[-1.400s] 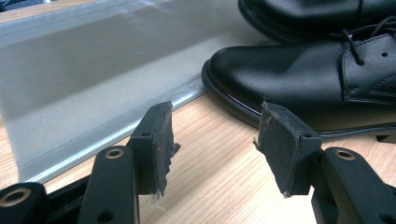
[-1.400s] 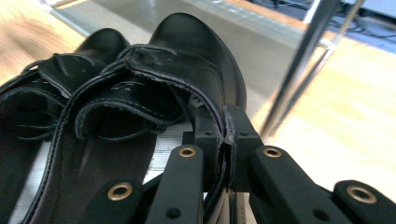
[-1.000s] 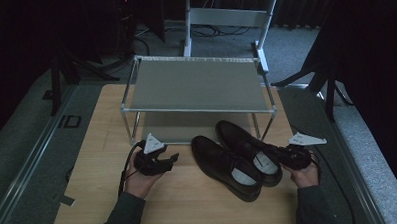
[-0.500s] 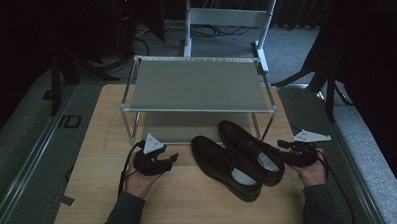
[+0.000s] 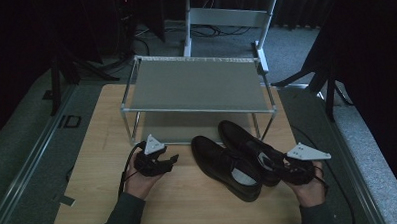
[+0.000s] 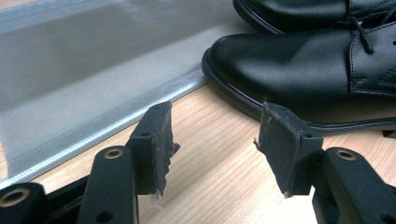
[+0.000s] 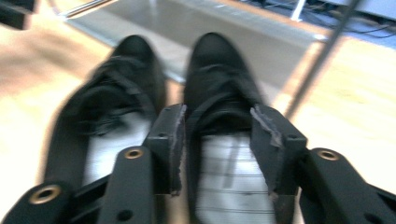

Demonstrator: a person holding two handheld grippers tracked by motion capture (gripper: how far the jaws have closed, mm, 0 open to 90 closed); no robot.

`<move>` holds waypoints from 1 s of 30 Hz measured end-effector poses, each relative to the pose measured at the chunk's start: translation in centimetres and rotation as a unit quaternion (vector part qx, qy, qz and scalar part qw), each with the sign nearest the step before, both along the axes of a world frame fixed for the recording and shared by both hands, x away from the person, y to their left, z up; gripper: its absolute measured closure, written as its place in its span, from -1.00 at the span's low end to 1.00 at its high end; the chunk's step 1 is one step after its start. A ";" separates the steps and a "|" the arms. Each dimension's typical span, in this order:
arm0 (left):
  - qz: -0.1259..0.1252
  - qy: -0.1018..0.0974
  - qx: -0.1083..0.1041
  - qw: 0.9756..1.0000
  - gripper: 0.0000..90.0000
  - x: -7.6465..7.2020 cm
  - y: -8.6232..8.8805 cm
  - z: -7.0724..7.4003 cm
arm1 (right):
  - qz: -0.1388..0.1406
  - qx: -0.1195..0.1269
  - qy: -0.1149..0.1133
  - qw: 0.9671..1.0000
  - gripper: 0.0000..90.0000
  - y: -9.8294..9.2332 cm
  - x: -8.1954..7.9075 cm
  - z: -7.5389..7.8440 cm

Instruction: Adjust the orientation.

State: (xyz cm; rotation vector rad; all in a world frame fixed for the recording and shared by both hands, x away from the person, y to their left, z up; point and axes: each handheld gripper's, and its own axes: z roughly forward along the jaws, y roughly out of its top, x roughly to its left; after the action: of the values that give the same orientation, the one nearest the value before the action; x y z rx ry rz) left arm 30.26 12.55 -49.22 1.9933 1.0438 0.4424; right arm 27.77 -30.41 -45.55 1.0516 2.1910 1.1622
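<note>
Judging from how things lie, nothing is stowed yet: both black shoes stand on the wooden surface (image 5: 102,145) in front of the 2-tier rack (image 5: 195,87), toes toward its lower shelf, which looks bare. The left tongs (image 5: 174,158) rest spread and empty just beside the left shoe (image 5: 223,163). The right tongs (image 5: 281,164) sit at the heel of the right shoe (image 5: 245,140), jaws apart around its opening and not clamped. Likely left: grasping and shelving each shoe.

Left gripper (image 5: 174,158) rests low, jaws parted, held in the left hand (image 5: 141,175). Right gripper (image 7: 219,135): jaws likewise apart.
</note>
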 end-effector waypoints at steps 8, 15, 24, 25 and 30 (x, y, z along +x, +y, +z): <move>0.001 0.000 -0.001 1.000 0.00 -0.1 0.0 0.0 | 0.029 -0.028 0.012 0.999 0.52 3.1 -1.8 -0.4; -0.001 0.000 0.000 1.000 0.00 -0.1 -0.1 -0.1 | 0.029 -0.044 0.038 0.998 0.52 4.2 -1.8 -1.6; -0.001 0.001 0.000 1.000 0.00 -0.1 -0.2 -0.2 | 0.010 -0.084 0.073 0.994 0.55 4.9 -0.9 -2.7; -0.002 0.001 0.001 1.000 0.00 -0.1 -0.2 -0.2 | 0.012 -0.082 0.080 0.993 0.60 5.0 -0.8 -2.9; -0.001 -0.001 0.002 1.000 0.00 -0.2 -0.1 -0.1 | 0.003 -0.089 0.080 0.993 0.84 5.0 -0.8 -2.8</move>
State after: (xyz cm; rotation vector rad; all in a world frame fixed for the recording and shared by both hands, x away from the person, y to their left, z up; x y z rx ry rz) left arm 30.08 12.40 -49.33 1.9971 1.0401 0.4442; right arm 26.99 -25.40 -48.36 1.0948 2.3723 0.8905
